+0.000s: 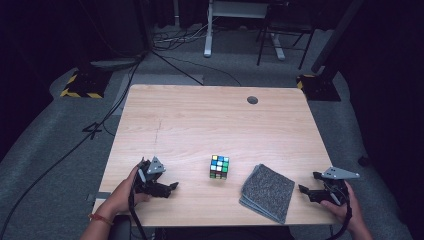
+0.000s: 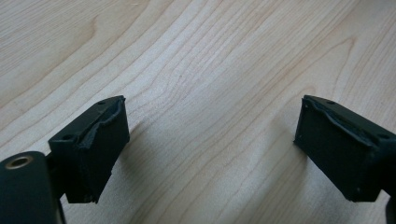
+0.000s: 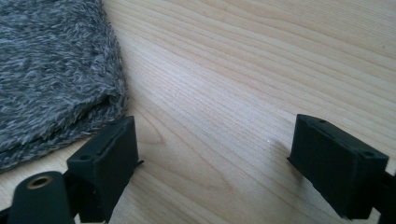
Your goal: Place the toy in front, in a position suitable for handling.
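Two grippers: both at table [image 1: 200, 115] near edge, empty.
Left gripper [image 1: 170, 188]: jaws spread wide over bare wood, nothing between; at 9 o'clock of cube.
Right gripper [image 1: 306, 192]: jaws spread wide, nothing held; at 3 o'clock of cloth, just beside its edge.
Rubik's cube [image 1: 219, 166]: upright, between grippers.
Folded grey cloth [image 1: 267, 192]: flat, at 4 o'clock of cube, apart from it.

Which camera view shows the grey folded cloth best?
The high view: the whole grey folded cloth lies on the table, right of the cube. The right gripper view shows one fuzzy edge beside the open right gripper. The left gripper view shows bare wood.
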A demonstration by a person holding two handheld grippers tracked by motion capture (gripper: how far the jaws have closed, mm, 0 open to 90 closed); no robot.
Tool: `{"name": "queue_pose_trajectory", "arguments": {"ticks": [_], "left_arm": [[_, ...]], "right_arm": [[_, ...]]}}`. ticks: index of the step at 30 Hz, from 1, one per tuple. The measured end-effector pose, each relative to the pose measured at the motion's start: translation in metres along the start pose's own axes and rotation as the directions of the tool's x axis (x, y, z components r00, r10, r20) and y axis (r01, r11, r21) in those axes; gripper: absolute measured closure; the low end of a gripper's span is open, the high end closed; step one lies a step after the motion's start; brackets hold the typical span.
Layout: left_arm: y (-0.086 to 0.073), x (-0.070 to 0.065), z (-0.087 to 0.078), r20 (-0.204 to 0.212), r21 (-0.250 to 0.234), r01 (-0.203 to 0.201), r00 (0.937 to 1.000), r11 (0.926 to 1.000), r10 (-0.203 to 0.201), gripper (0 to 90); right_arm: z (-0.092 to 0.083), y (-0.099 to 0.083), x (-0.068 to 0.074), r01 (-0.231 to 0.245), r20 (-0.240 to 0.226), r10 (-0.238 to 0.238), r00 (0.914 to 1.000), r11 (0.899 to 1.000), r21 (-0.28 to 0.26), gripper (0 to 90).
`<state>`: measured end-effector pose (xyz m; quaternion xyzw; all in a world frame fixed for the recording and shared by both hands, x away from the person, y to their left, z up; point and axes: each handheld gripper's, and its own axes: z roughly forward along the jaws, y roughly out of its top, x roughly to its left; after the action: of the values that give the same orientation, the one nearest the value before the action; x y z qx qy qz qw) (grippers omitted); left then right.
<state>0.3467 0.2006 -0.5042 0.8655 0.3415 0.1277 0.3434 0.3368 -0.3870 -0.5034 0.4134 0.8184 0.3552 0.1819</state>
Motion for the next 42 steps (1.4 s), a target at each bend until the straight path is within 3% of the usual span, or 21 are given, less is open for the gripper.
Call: {"name": "queue_pose_trajectory", "arguments": {"ticks": [7, 11, 14, 15, 17, 19, 20, 21, 25, 26, 27, 30, 31, 32, 35, 39, 42], "left_arm": [[0.003, -0.002, 0.003, 0.06, -0.001, -0.066, 0.996, 0.9978, 0.066, 10.3], [0.003, -0.002, 0.003, 0.062, -0.002, -0.078, 0.995, 0.9969, 0.078, 10.3], [0.003, -0.002, 0.003, 0.063, -0.001, -0.071, 0.9955, 0.9975, 0.071, 10.2], [0.003, -0.002, 0.003, 0.063, -0.001, -0.068, 0.9957, 0.9977, 0.068, 10.2], [0.003, -0.003, 0.003, 0.059, 0.0, -0.06, 0.9965, 0.9982, 0.06, 10.2], [0.003, -0.003, 0.003, 0.056, 0.0, -0.059, 0.9967, 0.9982, 0.059, 10.2], [0.003, -0.003, 0.003, 0.058, 0.0, -0.059, 0.9966, 0.9983, 0.059, 10.2], [0.003, -0.003, 0.003, 0.058, 0.0, -0.059, 0.9966, 0.9983, 0.059, 10.2], [0.002, -0.003, 0.002, 0.06, -0.002, -0.069, 0.9958, 0.9976, 0.069, 10.4], [0.002, -0.004, 0.002, 0.064, -0.002, -0.078, 0.9949, 0.9969, 0.078, 10.5], [0.002, -0.004, 0.001, 0.068, -0.003, -0.087, 0.9939, 0.9962, 0.087, 10.5], [0.002, -0.005, 0.001, 0.069, -0.008, -0.099, 0.9926, 0.995, 0.1, 10.5], [0.002, -0.006, 0.001, 0.07, -0.012, -0.109, 0.9915, 0.9939, 0.11, 10.4], [0.002, -0.007, 0.001, 0.068, -0.013, -0.115, 0.991, 0.9933, 0.115, 10.4], [0.004, -0.011, 0.003, 0.101, -0.008, -0.125, 0.987, 0.9921, 0.125, 10.4], [0.007, -0.012, 0.007, 0.124, -0.004, -0.131, 0.9837, 0.9914, 0.13, 9.7], [0.009, -0.013, 0.009, 0.132, -0.003, -0.14, 0.9815, 0.9902, 0.139, 8.6]], "right_arm": [[0.001, 0.003, -0.003, 0.025, -0.022, -0.025, 0.9994, 1.0, 0.012, 16.2], [0.0, 0.004, -0.006, 0.042, -0.041, -0.042, 0.9983, 0.999, 0.022, 17.2], [-0.007, 0.005, -0.009, 0.025, -0.085, -0.028, 0.996, 0.999, -0.035, 19.0], [-0.011, 0.005, -0.009, 0.037, -0.105, -0.044, 0.9935, 0.997, -0.065, 19.1], [-0.02, 0.009, -0.005, 0.063, -0.099, -0.073, 0.9924, 0.993, -0.101, 21.2], [-0.027, 0.015, 0.002, 0.092, -0.109, -0.103, 0.9886, 0.991, -0.102, 22.8], [-0.032, 0.023, 0.013, 0.147, -0.109, -0.158, 0.9814, 0.984, -0.102, 23.7], [-0.032, 0.023, 0.013, 0.147, -0.109, -0.158, 0.9814, 0.984, -0.102, 23.7], [-0.038, 0.039, 0.035, 0.207, -0.141, -0.225, 0.964, 0.969, -0.137, 26.3], [-0.035, 0.048, 0.049, 0.247, -0.168, -0.265, 0.9495, 0.961, -0.122, 26.6], [-0.035, 0.048, 0.049, 0.247, -0.168, -0.265, 0.9495, 0.961, -0.122, 26.6], [-0.027, 0.055, 0.07, 0.307, -0.209, -0.322, 0.9232, 0.946, -0.105, 27.8], [-0.017, 0.058, 0.083, 0.346, -0.239, -0.355, 0.904, 0.935, -0.081, 27.8], [-0.017, 0.058, 0.083, 0.346, -0.239, -0.355, 0.904, 0.935, -0.081, 27.8], [0.005, 0.059, 0.101, 0.402, -0.28, -0.398, 0.8737, 0.915, -0.045, 27.9], [0.019, 0.057, 0.106, 0.417, -0.302, -0.401, 0.8651, 0.909, -0.012, 27.8], [0.032, 0.052, 0.105, 0.402, -0.314, -0.375, 0.8719, 0.915, 0.022, 26.5]]}}
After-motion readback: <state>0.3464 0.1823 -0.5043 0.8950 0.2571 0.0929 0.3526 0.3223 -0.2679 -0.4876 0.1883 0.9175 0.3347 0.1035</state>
